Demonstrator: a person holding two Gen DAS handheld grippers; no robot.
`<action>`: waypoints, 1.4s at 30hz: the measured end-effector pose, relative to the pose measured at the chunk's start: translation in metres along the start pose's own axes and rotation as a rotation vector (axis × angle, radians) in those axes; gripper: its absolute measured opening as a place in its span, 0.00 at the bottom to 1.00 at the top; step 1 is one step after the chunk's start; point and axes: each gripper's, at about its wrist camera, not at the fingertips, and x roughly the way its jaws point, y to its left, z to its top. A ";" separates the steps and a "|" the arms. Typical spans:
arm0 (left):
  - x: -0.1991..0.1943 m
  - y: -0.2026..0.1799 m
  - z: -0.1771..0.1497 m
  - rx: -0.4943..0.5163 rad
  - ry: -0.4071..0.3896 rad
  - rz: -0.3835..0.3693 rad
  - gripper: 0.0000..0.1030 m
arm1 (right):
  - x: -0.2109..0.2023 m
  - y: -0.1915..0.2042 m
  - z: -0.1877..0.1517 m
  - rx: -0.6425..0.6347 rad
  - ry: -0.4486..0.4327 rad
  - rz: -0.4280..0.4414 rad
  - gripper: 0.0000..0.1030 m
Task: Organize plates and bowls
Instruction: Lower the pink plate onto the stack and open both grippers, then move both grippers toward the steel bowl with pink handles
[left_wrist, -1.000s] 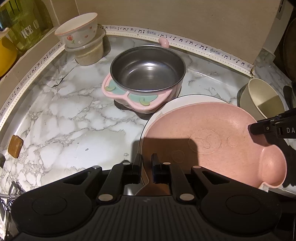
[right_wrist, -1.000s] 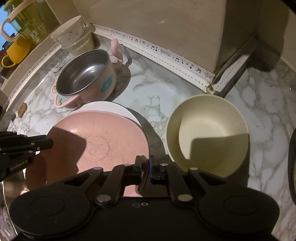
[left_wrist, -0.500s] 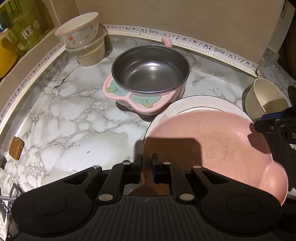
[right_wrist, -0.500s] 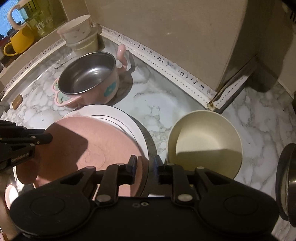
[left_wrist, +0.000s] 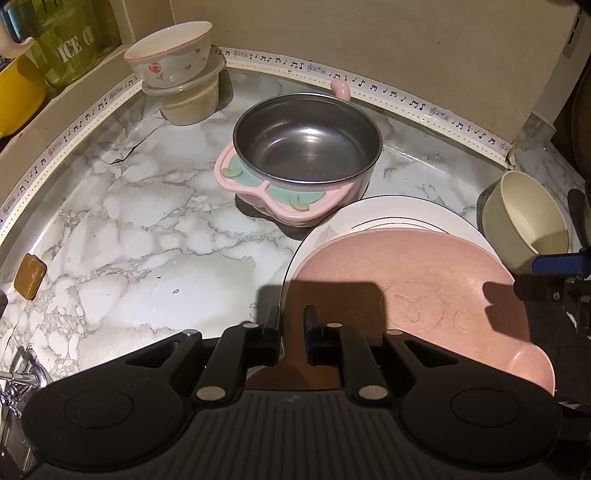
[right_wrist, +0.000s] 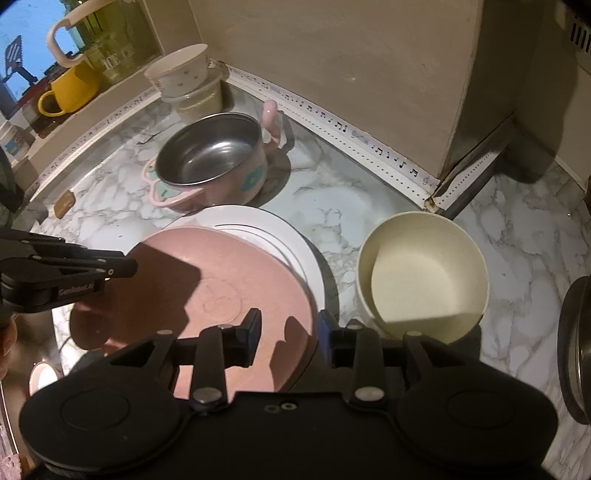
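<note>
— What is seen on the marble tabletop (left_wrist: 140, 229)?

— A pink plate (left_wrist: 406, 295) is laid on a white plate (left_wrist: 388, 214), with a steel bowl (left_wrist: 306, 147) in a pink holder just behind and a cream bowl (right_wrist: 421, 273) just beside the plates. A flowered bowl (left_wrist: 173, 55) is stacked on a lidded tub (left_wrist: 190, 99) in the far corner.

— How are the tools set?

— The left tool (left_wrist: 291, 332) is clamped on the near rim of the pink plate, its jaws drawn almost together. The right tool (right_wrist: 290, 332) is held over the opposite edge; its jaws have just been opening and stand apart, with the plate's rim between them but no longer pressed.

— Is anything else shown?

— A yellow mug (right_wrist: 68, 92) and a green glass jar (left_wrist: 70, 40) are seen on the ledge.
</note>
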 end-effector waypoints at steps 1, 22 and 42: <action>-0.002 0.001 -0.001 -0.003 -0.004 -0.003 0.11 | -0.002 0.001 -0.001 0.000 -0.001 0.003 0.35; -0.060 -0.018 -0.023 0.017 -0.131 -0.107 0.13 | -0.050 0.022 -0.022 -0.008 -0.104 0.051 0.62; -0.099 -0.046 -0.036 0.025 -0.252 -0.158 0.77 | -0.101 0.003 -0.039 0.006 -0.248 0.072 0.99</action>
